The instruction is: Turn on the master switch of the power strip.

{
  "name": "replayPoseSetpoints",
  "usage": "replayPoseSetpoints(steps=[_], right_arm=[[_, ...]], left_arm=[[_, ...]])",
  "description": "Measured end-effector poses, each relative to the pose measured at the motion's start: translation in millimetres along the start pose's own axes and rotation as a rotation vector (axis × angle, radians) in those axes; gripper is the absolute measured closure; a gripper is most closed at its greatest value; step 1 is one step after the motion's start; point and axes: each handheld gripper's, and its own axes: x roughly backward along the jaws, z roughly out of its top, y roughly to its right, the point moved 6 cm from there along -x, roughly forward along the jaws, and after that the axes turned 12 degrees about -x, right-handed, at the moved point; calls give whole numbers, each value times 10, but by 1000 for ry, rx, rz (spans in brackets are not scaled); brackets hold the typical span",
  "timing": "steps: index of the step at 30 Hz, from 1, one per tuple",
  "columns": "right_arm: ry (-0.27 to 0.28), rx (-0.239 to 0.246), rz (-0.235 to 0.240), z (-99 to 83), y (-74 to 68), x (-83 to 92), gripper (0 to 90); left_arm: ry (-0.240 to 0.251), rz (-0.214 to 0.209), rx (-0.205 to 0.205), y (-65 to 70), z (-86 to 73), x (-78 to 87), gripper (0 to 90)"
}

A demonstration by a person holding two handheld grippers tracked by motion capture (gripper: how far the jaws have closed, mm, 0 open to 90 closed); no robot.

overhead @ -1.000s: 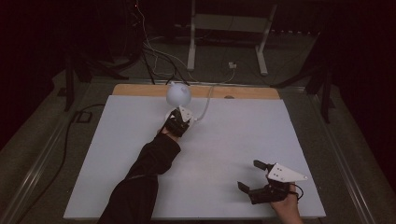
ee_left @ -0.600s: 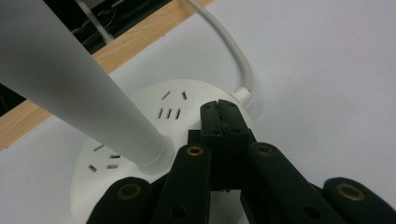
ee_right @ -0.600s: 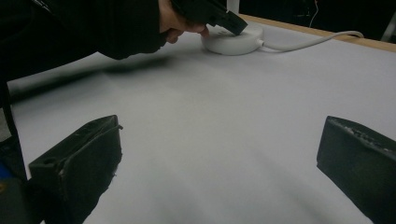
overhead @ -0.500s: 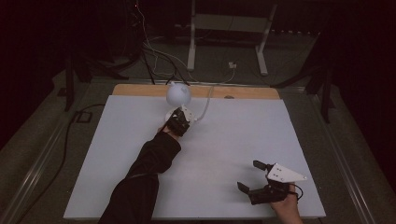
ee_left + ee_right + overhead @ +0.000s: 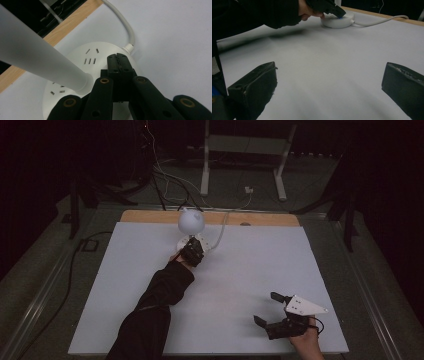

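A white lamp with a round globe head [image 5: 190, 221] stands on a round white base [image 5: 199, 240] at the far middle of the white table sheet [image 5: 125, 285]. The base [image 5: 100, 53] carries socket slots, and a thick white stem [image 5: 37, 55] rises from it. My left gripper [image 5: 194, 251] is shut, its joined tips [image 5: 117, 58] resting on the top of the base beside the cable outlet. A small blue glow shows under those tips in the right gripper view [image 5: 339, 17]. My right gripper [image 5: 266, 308] rests open near the front right, with nothing between its jaws [image 5: 329, 85].
A white cable [image 5: 220, 227] runs from the base off the far edge, over a wooden strip [image 5: 150, 216]. A metal stand [image 5: 245, 150] and loose cables lie on the dark floor behind. A dark sleeve [image 5: 160, 295] crosses the sheet's middle.
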Motion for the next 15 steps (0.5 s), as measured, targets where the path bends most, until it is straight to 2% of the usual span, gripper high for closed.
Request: replayPoseSetpoints(steps=[3,7,10,13,14,15], right_arm=[[2,0,1,3,-2,2,0],[2,-1,2,2,-3,3,0],[0,-3,3,-1,1,-4,0],[1,-3,3,1,-2,-1,0],[3,-3,1,3,4,1,0],[3,-3,1,3,4,1,0]], left_arm=[[-18,11,-35,9,24,-6,900],[-12,11,-33,10,26,-5,900],[-16,18,-51,14,36,-5,900],[6,38,-48,-7,39,8,900],[24,15,-28,-10,55,33,900],[24,15,-28,-10,55,33,900]])
